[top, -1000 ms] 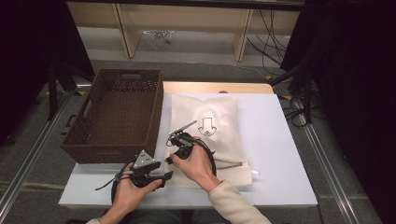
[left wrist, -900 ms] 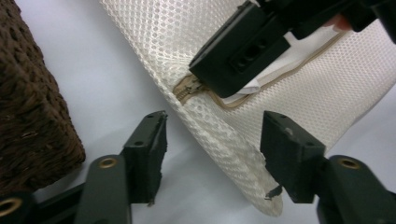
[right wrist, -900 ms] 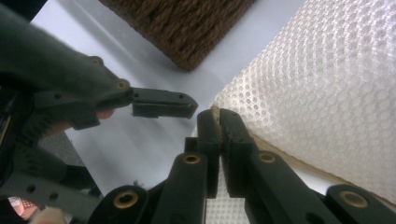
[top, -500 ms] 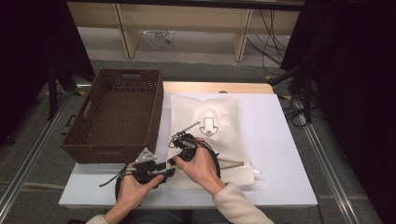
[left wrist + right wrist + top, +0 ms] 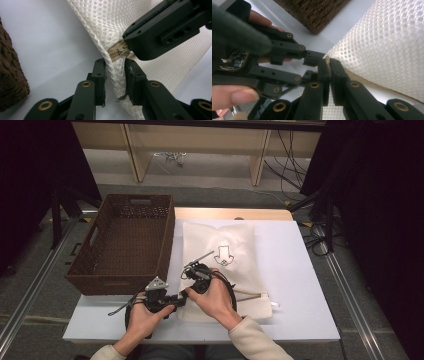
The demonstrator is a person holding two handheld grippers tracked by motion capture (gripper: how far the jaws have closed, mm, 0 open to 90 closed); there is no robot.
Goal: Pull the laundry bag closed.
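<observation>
In the high view, a white mesh laundry bag with a printed arrow (image 5: 220,262) is seen lying flat on the white table (image 5: 300,270), its long axis running away from the person, just beside a brown woven rectangular basket (image 5: 125,240). Both grippers are met at the bag's near left corner: the left gripper (image 5: 175,299) is held low and level, pointing to the right, and the right gripper (image 5: 189,291) is angled down and leftward from above, so the two hands are equally near. In the left gripper view, the jaws have just been closing and a fold of the mesh at the corner is pinched between the pads (image 5: 101,75); directly above them the tan zipper end (image 5: 119,52) is gripped by the right gripper, touching the same fold. In the right gripper view, the right gripper's jaws (image 5: 329,72) are clenched on the tan zipper edge at the bag's corner, with the left gripper (image 5: 312,58) crossing in from the left. A pull of the zipper along the bag's near edge, away from the held corner, is judged likely next.
</observation>
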